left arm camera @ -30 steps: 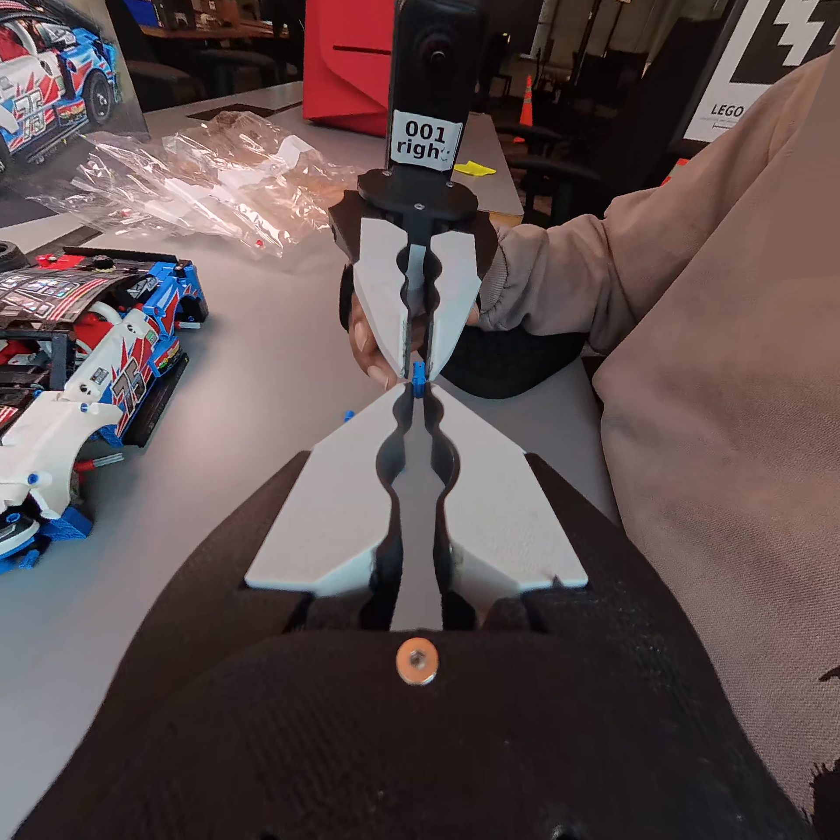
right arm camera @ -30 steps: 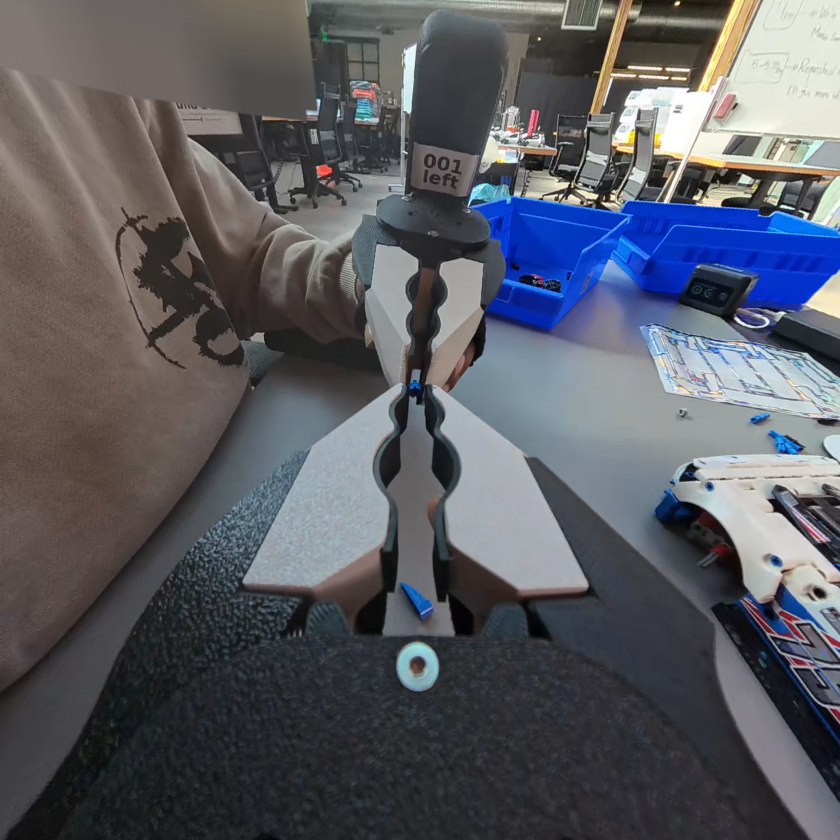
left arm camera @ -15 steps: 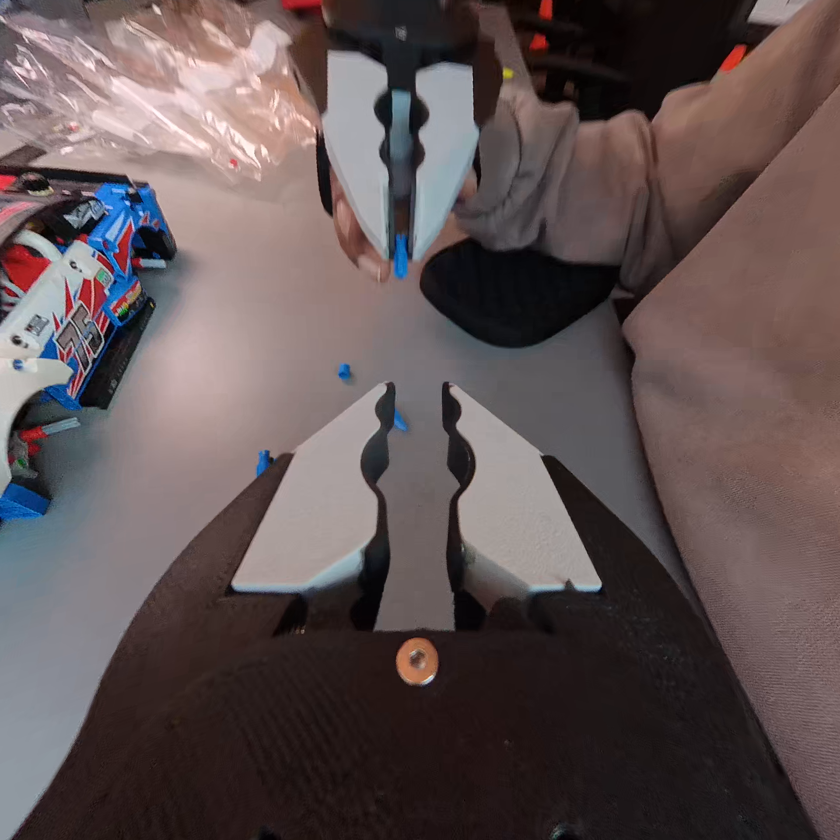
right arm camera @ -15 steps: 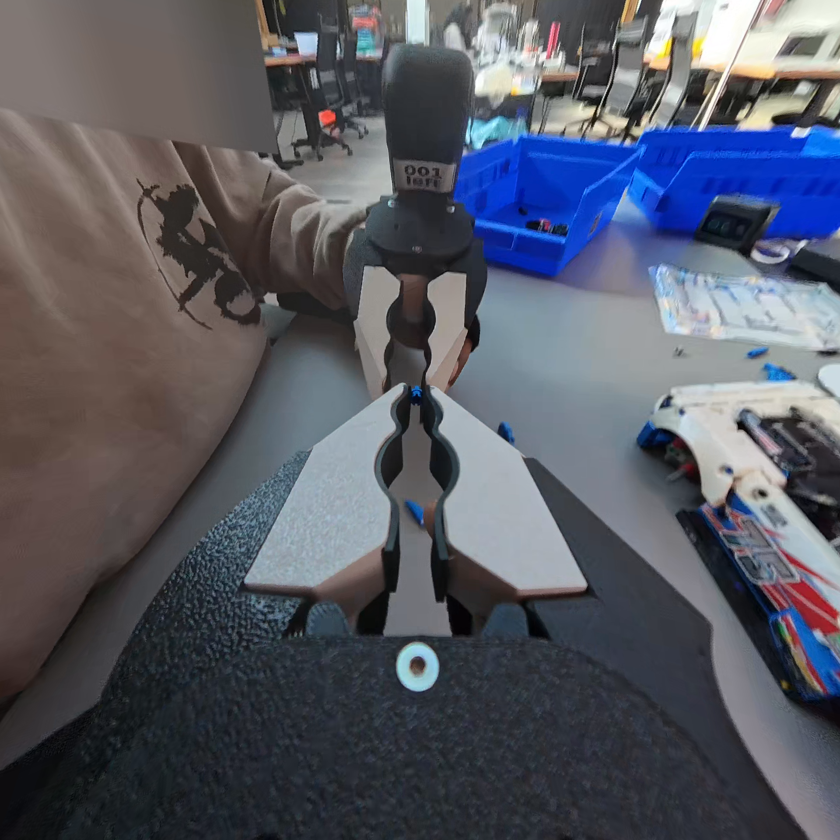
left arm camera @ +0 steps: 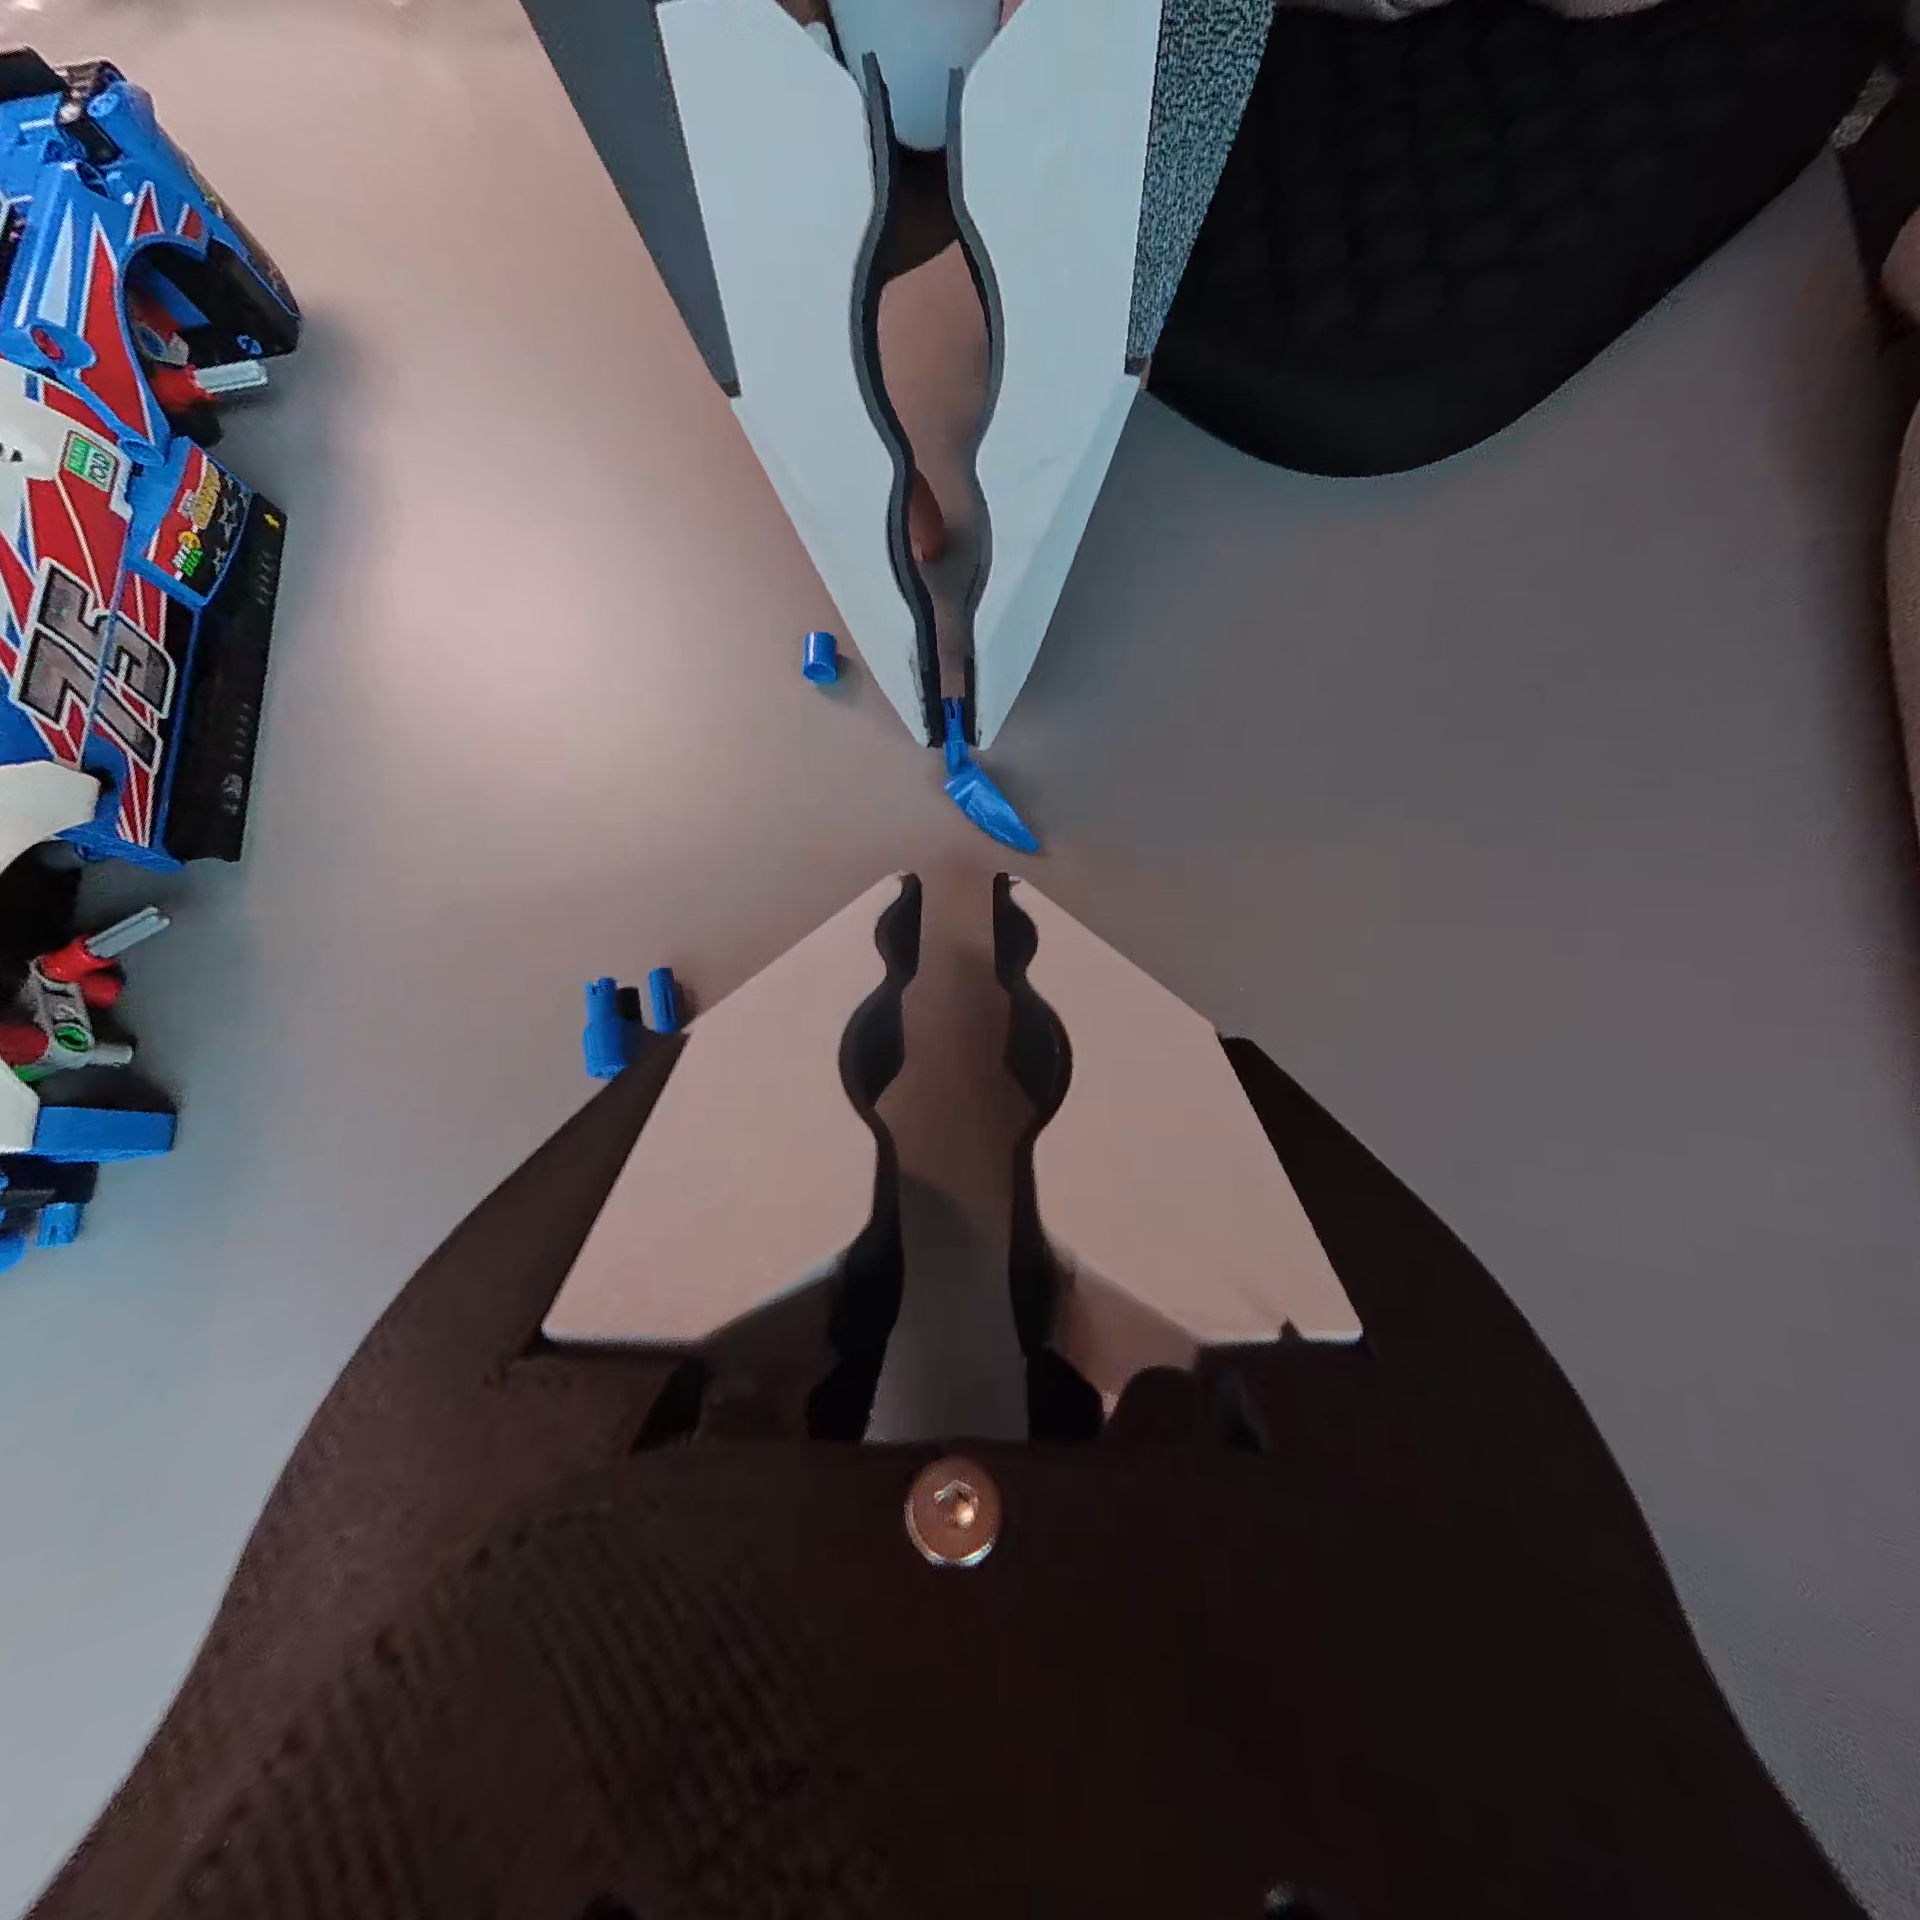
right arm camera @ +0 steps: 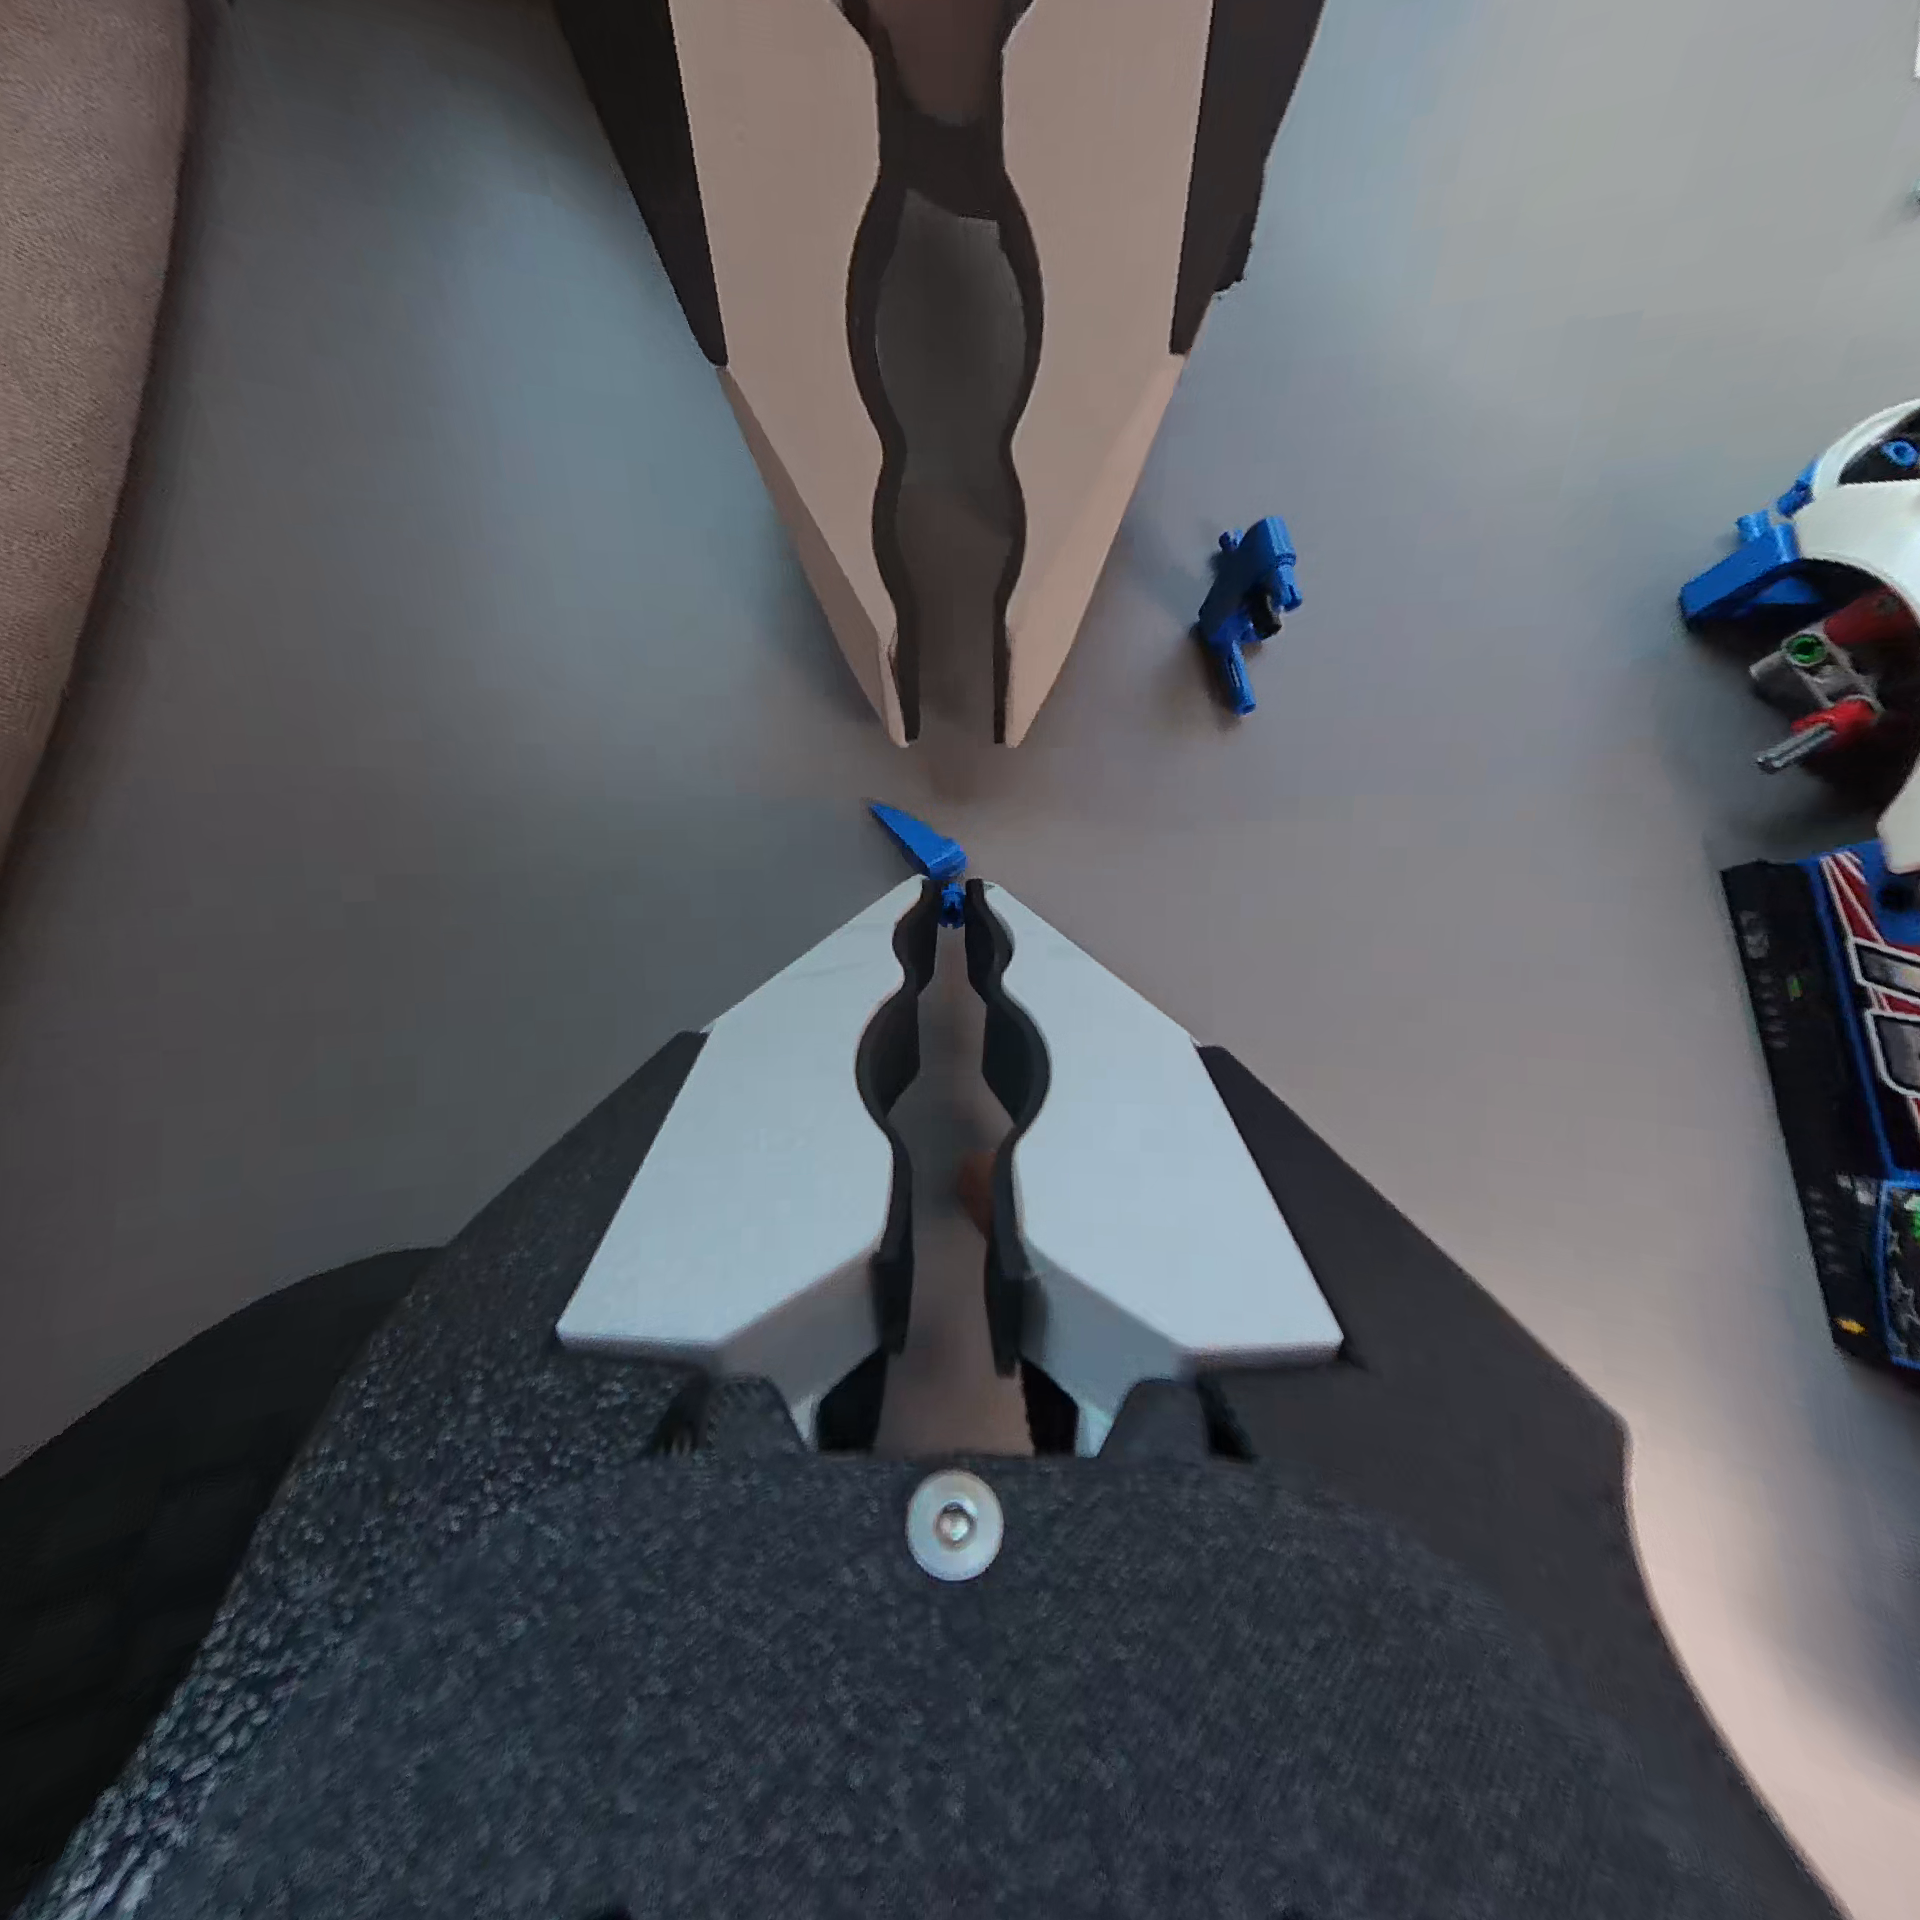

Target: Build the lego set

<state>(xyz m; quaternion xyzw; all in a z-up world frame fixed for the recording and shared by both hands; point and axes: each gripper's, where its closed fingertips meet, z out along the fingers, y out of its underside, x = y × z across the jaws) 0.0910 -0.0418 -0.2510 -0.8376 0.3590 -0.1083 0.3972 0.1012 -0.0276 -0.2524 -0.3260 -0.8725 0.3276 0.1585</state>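
**Pin handed over, both tongs lowered to the desk**

Right gripper [right arm camera: 948, 902] pinches a blue pin [right arm camera: 948, 906] against a blue wedge piece [right arm camera: 914, 833] lying mid-desk [left arm camera: 1455, 831]. Left gripper [left arm camera: 954, 883], having released the pin, now hovers parted and empty. Partly built car [left arm camera: 104, 520] sits at the desk's edge.

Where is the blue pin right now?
The blue pin sits pinched in the right gripper tips, low over the table, touching a blue wedge piece, opposite the open left gripper.
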